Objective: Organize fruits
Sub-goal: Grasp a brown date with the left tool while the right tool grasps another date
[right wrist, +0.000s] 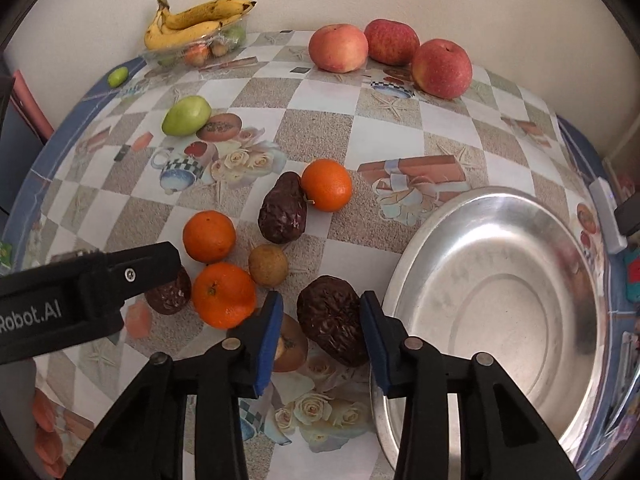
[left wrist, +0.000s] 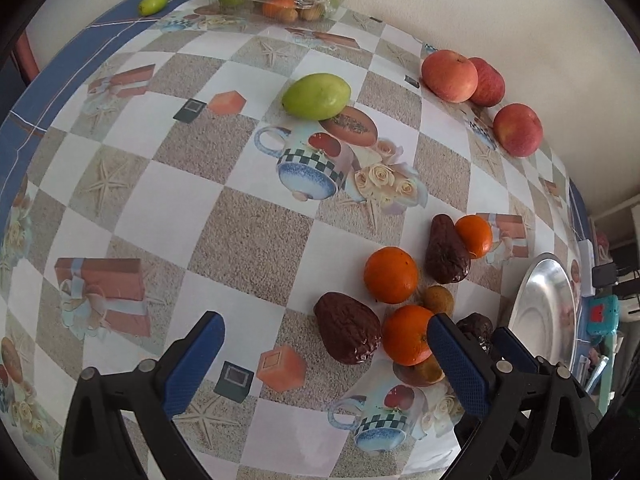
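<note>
Your round silver metal bowl (right wrist: 500,280) holds nothing yet, so sorting has barely begun. Your right gripper (right wrist: 320,316) brackets a wrinkled dark-brown avocado (right wrist: 332,320) beside the bowl, pads not visibly pressing. Your left gripper (left wrist: 324,344) hangs spread wide, unladen. The oranges, apples and green mango remain scattered.

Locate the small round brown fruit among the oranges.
In the right wrist view the small brown fruit lies on the tablecloth, centre-left, beside the nearest orange and just beyond the wrinkled dark fruit between the right gripper fingers.
</note>
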Available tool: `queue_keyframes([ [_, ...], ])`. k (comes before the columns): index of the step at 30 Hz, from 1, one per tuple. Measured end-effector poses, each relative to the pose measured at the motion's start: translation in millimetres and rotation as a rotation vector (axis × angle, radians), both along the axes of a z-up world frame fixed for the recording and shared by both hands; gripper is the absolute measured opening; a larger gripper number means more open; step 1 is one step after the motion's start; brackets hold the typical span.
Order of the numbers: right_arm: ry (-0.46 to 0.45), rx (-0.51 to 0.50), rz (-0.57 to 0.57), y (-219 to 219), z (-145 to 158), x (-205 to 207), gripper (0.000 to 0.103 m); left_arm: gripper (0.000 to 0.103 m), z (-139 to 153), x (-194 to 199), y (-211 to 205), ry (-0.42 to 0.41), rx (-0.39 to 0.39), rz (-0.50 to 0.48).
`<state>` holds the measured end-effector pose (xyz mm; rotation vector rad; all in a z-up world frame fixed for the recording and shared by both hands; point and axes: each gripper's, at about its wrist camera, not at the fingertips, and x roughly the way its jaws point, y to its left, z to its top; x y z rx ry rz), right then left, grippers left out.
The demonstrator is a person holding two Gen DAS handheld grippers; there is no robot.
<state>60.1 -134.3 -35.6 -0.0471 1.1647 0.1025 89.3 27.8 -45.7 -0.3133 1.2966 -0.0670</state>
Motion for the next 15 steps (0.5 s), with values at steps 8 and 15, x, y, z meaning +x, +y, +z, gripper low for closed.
queue_keyframes([
  [8,-0.019,-0.040,0.008,1,-1,-1,0.031,0.090,-6,-3,1,0.031,-0.049,0.008],
  [15,0.001,0.133,-0.027,-8,2,-3,0.031,0.072,-13,-6,1,0.057,-0.091,0.017],
])
